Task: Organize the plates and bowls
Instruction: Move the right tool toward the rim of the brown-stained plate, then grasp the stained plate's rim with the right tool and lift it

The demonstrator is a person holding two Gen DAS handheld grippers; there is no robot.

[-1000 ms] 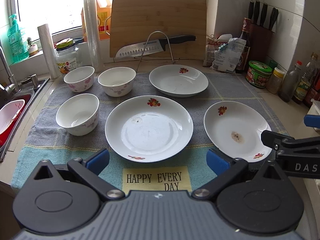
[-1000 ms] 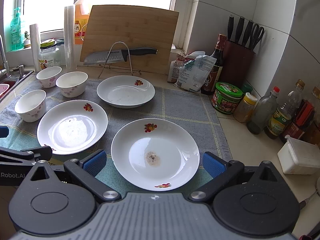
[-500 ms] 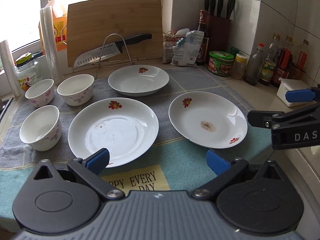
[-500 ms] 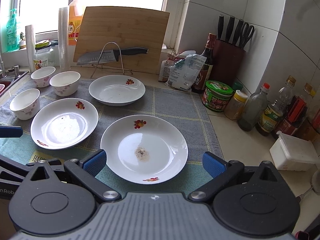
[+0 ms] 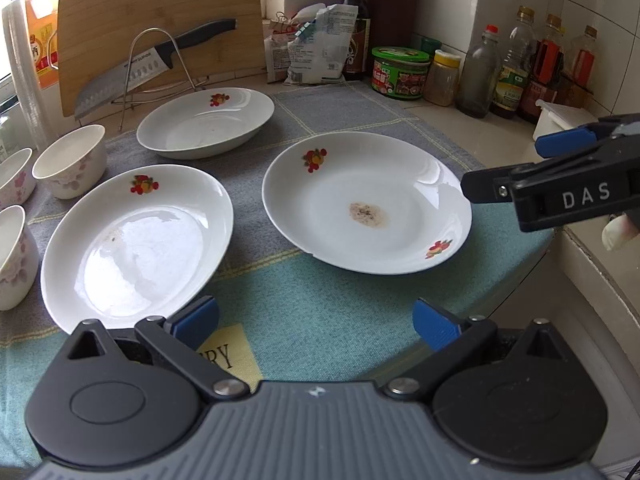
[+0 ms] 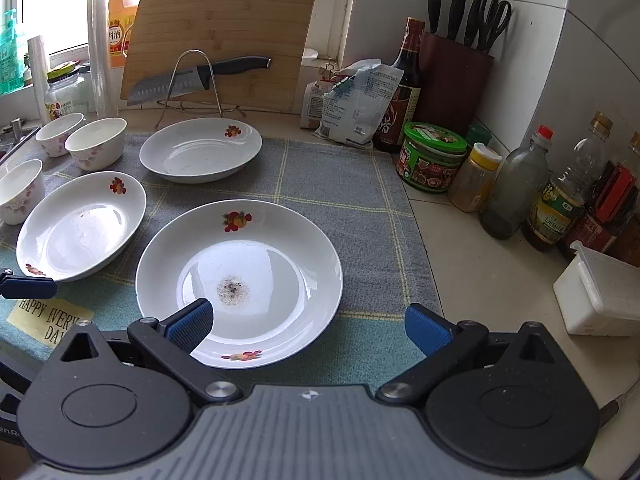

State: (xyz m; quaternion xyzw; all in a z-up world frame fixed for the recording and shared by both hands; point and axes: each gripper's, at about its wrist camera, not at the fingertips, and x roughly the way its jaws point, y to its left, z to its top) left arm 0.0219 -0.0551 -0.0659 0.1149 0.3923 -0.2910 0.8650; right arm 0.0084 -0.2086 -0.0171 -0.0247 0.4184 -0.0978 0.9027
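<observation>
"DAS" on the right gripper (image 5: 532,168) — "HAPPY EVER… DA…" on the mat's yellow patch (image 6: 48,318).

Three white plates on the cloth: stained plate (image 6: 239,280), left plate (image 6: 80,226), rear plate (image 6: 200,150). Three small bowls at the left: front bowl (image 6: 20,190), middle bowl (image 6: 96,142), far bowl (image 6: 59,134). One cutting board (image 6: 222,36), one kitchen knife (image 6: 192,78) on one wire stand (image 6: 196,84). One knife block (image 6: 456,76). One green-lidded jar (image 6: 432,156). One white lidded box (image 6: 600,296). Two grippers, each with two blue-padded fingers (image 6: 190,326).
</observation>
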